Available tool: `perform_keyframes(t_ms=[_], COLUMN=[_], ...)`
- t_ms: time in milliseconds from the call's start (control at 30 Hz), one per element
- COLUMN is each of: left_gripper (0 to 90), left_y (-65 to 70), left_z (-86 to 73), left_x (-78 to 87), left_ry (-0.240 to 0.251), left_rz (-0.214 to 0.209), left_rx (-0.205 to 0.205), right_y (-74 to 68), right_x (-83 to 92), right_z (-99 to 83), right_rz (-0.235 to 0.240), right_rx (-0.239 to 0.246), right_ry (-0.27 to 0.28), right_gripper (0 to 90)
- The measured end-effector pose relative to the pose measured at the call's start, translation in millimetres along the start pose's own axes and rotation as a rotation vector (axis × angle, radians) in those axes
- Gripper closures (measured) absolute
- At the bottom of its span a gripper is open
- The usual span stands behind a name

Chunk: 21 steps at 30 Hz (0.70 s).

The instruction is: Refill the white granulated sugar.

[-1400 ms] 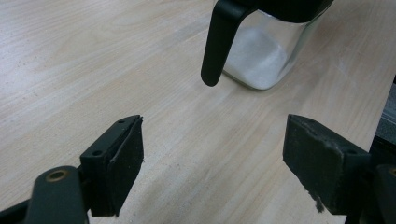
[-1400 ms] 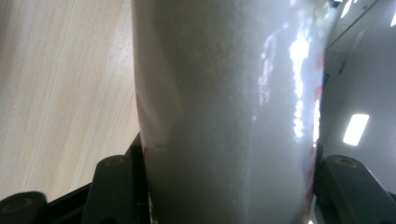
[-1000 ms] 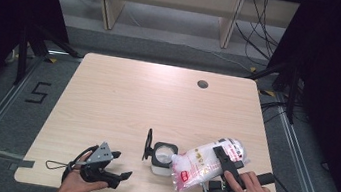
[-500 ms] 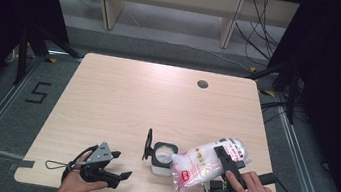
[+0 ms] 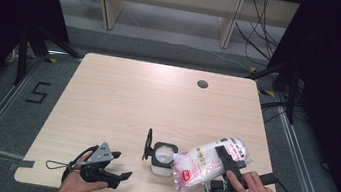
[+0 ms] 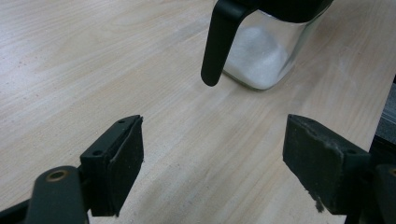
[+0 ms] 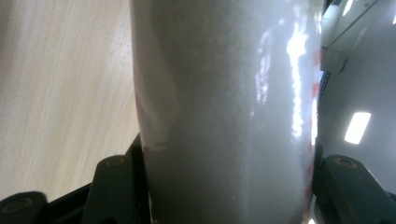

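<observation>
A clear plastic bag of white powder with red print lies tilted in my right gripper, its lower end over the mouth of a small glass jar. The jar has a black rim and its black lid stands hinged open on the left; white powder lies in its bottom. In the right gripper view the bag sits squeezed between both jaws. My left gripper rests open near the table's front edge, left of the jar, its jaws wide apart over bare wood.
The light wooden table has a round cable hole at the back right. Dark floor and black stand legs surround it, with shelving legs beyond the far edge. The table's back and left parts are bare wood.
</observation>
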<state>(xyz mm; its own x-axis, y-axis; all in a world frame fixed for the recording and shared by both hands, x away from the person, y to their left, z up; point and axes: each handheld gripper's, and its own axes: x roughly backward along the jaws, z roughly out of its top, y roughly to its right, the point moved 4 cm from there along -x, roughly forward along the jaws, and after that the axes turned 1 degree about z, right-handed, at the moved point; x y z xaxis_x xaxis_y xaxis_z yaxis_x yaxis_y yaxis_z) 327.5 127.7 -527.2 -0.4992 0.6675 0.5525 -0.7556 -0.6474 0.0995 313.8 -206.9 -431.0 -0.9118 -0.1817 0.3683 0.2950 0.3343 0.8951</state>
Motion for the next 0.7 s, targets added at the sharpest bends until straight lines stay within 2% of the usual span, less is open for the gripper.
perform_keyframes(t_ms=[33,67,100,133,167,200,233,267,333,400,433,467,500,533,567,600,633,667,700], left_gripper=[20.0,20.0,20.0,20.0,20.0,20.1,20.0,20.1,20.1,20.1,20.1,20.1,20.0,20.1,20.1,20.1,20.1,20.1,20.1], left_y=[-0.1,-0.4,-0.3,-0.4,-1.1,-1.1,-1.2,0.2,0.1,-0.3,-0.9,-1.0,-1.1,-1.2,-1.2,0.4,0.2,0.1,-0.7], left_z=[-0.1,0.1,0.3,0.4,0.5,0.4,0.5,0.0,0.0,0.2,0.7,0.6,0.5,0.4,0.6,0.2,0.4,0.3,0.5], left_x=[-0.4,0.0,0.5,0.2,1.3,0.6,0.5,0.0,0.1,0.2,0.8,0.5,0.8,0.7,0.4,0.6,0.7,0.3,0.5], left_ry=[0.003,-0.003,-0.007,0.004,-0.006,0.002,0.000,0.000,0.000,-0.001,-0.008,0.002,0.001,0.000,0.002,-0.006,-0.005,0.004,0.003], left_rz=[0.000,0.000,0.002,0.000,0.001,0.000,0.001,-0.001,-0.002,0.000,0.002,0.000,0.000,0.000,0.000,0.005,0.003,0.000,-0.001], left_rx=[0.000,-0.001,0.002,-0.003,-0.018,-0.015,-0.014,0.016,0.006,0.002,-0.008,-0.012,-0.015,-0.015,-0.012,0.019,0.010,0.004,-0.012], right_y=[-0.2,-1.2,1.4,0.3,-2.8,-0.3,-0.7,-0.3,-1.2,-0.8,-1.5,-2.4,1.0,-1.2,-1.4,-1.1,-2.7,-2.4,-1.8], right_x=[-0.3,-0.3,-0.3,-0.5,-0.6,0.6,-0.2,-0.6,-0.3,-0.3,-1.4,-1.1,-0.8,-0.5,-2.0,-1.6,-0.7,-1.0,-1.4], right_z=[1.0,1.7,2.6,3.4,4.0,3.2,1.8,1.3,1.1,1.2,2.1,2.2,1.6,1.0,-0.2,-0.6,0.0,0.7,1.6], right_rz=[-0.007,0.005,0.009,0.007,-0.009,0.014,0.018,0.001,0.003,0.003,-0.008,-0.008,0.000,0.004,-0.004,0.004,0.018,0.016,0.011], right_rx=[-0.005,-0.022,0.010,-0.005,-0.052,-0.016,-0.021,-0.015,-0.011,-0.016,-0.034,-0.048,0.004,-0.014,-0.001,-0.002,-0.015,0.001,-0.003], right_ry=[0.011,0.010,0.014,0.019,0.019,0.003,0.006,0.010,-0.004,0.005,0.025,0.020,0.014,0.003,0.011,-0.001,-0.017,-0.007,0.006], right_gripper=[44.6,44.6,44.6,44.6,44.6,44.6,44.6,44.6,44.6,44.6,44.6,44.6,44.6,44.6,44.6,44.6,44.7,44.6,44.6])
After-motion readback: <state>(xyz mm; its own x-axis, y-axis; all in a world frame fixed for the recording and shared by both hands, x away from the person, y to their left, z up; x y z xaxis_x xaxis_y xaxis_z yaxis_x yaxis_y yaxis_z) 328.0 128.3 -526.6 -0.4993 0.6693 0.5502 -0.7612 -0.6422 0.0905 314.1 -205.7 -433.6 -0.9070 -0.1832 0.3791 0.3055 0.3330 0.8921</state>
